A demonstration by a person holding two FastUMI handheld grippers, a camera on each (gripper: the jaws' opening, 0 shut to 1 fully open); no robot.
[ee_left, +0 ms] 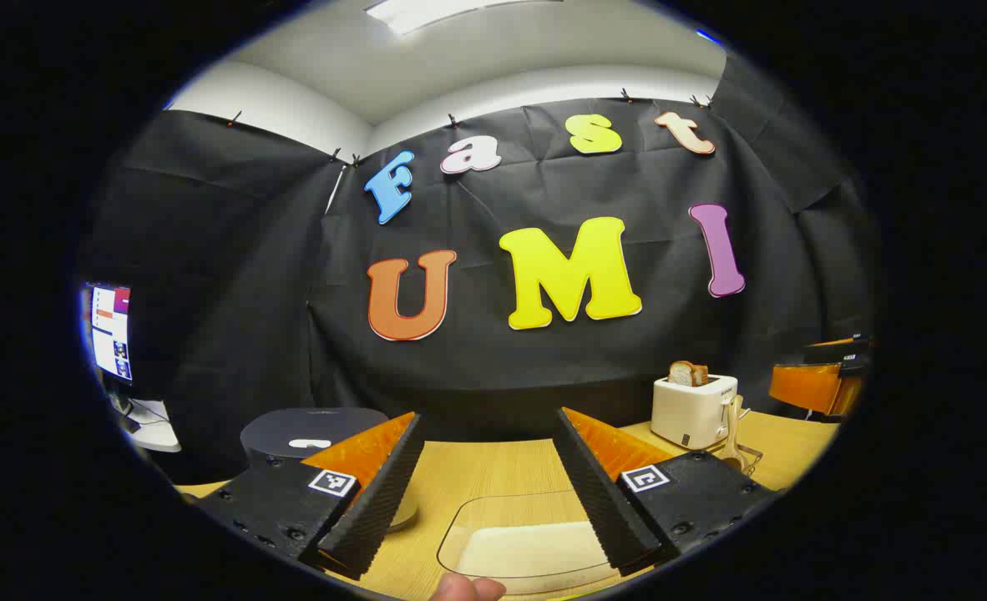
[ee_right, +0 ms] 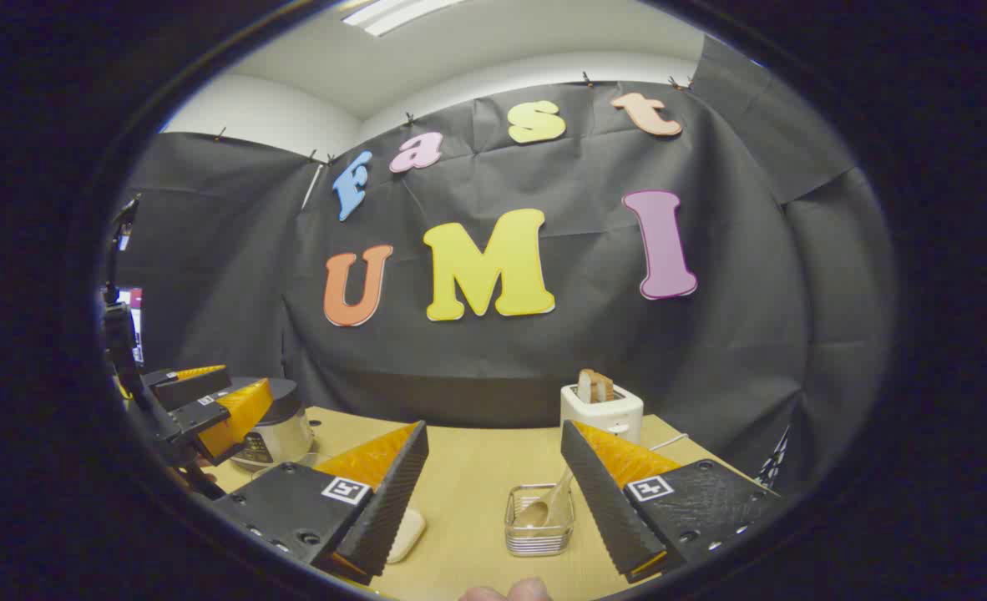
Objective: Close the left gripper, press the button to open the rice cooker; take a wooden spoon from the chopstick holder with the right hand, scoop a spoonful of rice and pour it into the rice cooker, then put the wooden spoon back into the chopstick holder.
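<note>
Left gripper view: my left gripper [ee_left: 485, 480] hangs with jaws spread above the rice tray [ee_left: 527, 547], the closed rice cooker [ee_left: 314, 434] just left. I judge the opening step pending: shut these jaws, then press the button. Right gripper view: my right gripper [ee_right: 493, 492], also spread, faces the chopstick holder [ee_right: 538, 526]; the wooden spoon [ee_right: 544, 505] leans, handle up-right.

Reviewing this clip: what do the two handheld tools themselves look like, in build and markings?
Each tool has two wedge-shaped fingers with ridged inner faces, mounted on black textured blocks with screws. Every block carries a small square black-and-white marker. This holds for the left tool and the right tool. No cables or sleeves are visible.
</note>
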